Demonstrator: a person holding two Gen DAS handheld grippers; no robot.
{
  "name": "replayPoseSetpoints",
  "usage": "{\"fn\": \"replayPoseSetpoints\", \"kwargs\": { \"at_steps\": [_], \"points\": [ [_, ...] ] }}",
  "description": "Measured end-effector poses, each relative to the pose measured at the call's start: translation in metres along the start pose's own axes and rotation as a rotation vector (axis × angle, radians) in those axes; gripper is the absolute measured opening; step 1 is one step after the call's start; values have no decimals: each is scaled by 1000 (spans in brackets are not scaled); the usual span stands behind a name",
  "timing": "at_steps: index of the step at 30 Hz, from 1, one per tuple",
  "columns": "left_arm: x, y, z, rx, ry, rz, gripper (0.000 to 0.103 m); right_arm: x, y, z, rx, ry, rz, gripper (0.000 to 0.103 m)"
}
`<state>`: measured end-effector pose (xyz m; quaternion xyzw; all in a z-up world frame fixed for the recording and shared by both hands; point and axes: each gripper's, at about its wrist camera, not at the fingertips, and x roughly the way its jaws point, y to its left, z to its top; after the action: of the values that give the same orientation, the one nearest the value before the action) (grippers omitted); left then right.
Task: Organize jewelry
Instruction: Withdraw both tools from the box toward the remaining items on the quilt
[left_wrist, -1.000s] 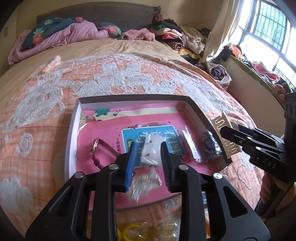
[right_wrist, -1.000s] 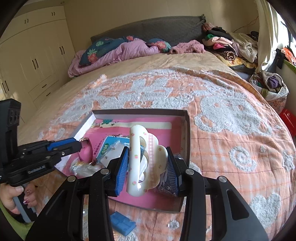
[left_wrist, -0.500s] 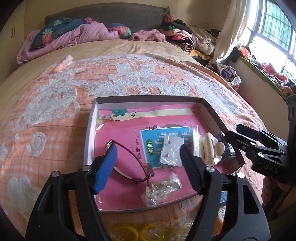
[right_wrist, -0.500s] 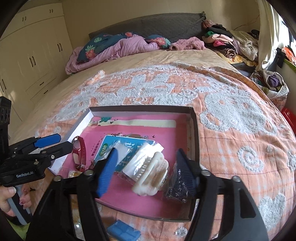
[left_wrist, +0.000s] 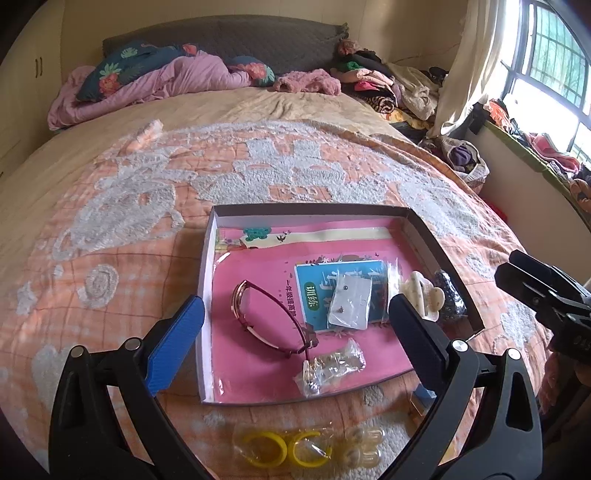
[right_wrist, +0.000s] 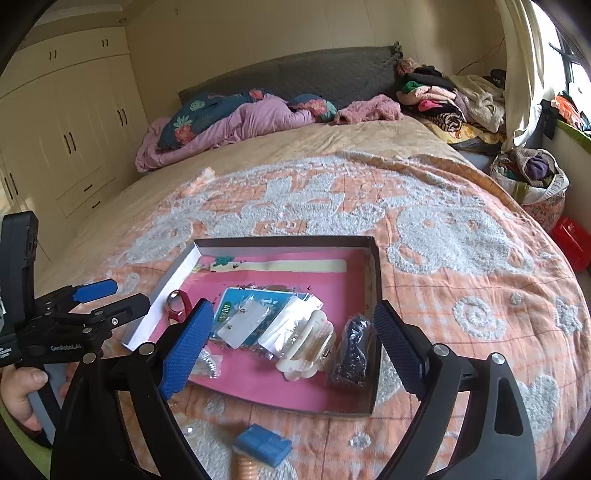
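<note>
1. The left gripper (left_wrist: 295, 328) is hovering over the near part of a shallow cardboard box lid with a pink printed lining (left_wrist: 207, 266); its jaws have just been opening and are standing wide, gripping nothing.
2. Between those jaws, a dark red wristwatch with a rose-gold case (left_wrist: 258, 310) is lying loose on the lining, at about 9 o'clock within the lid.
3. A clear plastic bag of small jewellery (left_wrist: 332, 367) is resting at 6 o'clock, just beside the watch strap.
4. A white earring card in a clear sleeve (left_wrist: 351, 302) is lying at the centre, on a teal printed label (left_wrist: 314, 280).
5. The right gripper (right_wrist: 295, 339) is hanging above the lid's near right part; its jaws have also just been opening and are standing wide apart, with nothing pressed.
6. Below them, a cream scalloped plastic hair claw clip (right_wrist: 306, 347) is lying on the lining at 4 o'clock, just beside a dark beaded piece in a clear bag (right_wrist: 351, 350) against the right wall.
7. The lid is sitting on an orange checked bedspread with white tufted patterns (right_wrist: 461, 266).
8. Outside the lid at 6 o'clock, yellow plastic hoop earrings in a clear bag (left_wrist: 284, 446) and a small blue plastic box (right_wrist: 262, 446) are lying on the bedspread.
</note>
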<state>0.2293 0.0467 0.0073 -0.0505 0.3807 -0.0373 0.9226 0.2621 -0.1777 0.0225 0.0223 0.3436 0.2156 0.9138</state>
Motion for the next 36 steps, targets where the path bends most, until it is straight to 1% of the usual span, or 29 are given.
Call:
{"fn": "replayPoseSetpoints", "kwargs": {
  "at_steps": [10, 19, 27, 36],
  "points": [
    [-27, 0, -1, -11, -45, -2, 93, -32, 7, 0, -19, -49, -2, 88],
    [-49, -6, -5, 3, -77, 2, 93, -57, 12, 0, -32, -84, 2, 88],
    [-64, -10, -11, 14, -94, 5, 93, -74, 16, -5, -48, -100, 10, 88],
    [-75, -11, -24, 20, -97, 15, 93, -84, 21, -17, -65, -94, 16, 88]
  ]
}}
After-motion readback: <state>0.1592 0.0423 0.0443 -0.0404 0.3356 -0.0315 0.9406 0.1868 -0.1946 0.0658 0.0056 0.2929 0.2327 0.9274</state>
